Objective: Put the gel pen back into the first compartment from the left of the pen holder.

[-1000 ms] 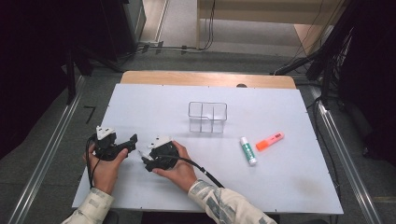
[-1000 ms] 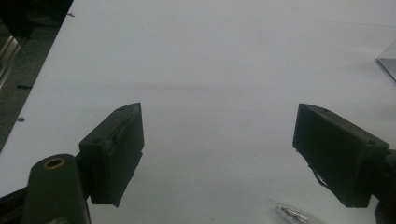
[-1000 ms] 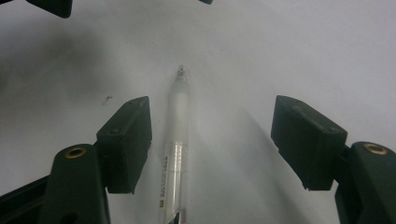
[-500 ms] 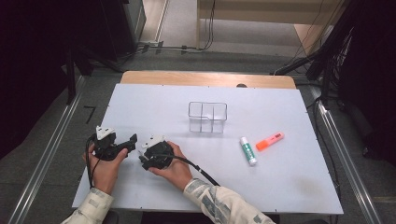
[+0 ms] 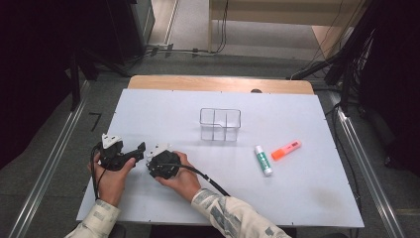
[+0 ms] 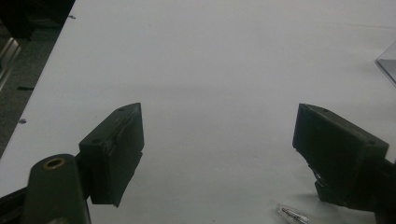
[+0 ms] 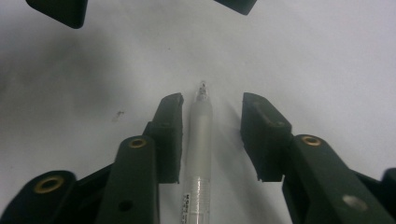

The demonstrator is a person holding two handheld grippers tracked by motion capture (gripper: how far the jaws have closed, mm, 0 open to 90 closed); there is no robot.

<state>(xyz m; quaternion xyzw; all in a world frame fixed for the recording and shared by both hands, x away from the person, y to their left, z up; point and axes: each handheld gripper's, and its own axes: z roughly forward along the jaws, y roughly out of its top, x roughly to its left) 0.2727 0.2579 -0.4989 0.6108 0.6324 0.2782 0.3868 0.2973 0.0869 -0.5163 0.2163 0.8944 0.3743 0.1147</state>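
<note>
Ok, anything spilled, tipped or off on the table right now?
Nothing stands out. The clear bin sits upright, the glue stick and highlighter lie flat beside it, and a clear pen lies intact between the open right gripper.

A white desk (image 5: 317, 188) with a wooden far edge carries a clear wire basket (image 5: 220, 124) near its middle; a glue stick (image 5: 263, 159) and an orange highlighter (image 5: 286, 149) lie just beside each other to the right; a clear pen (image 7: 198, 140) lies near the front left.
</note>
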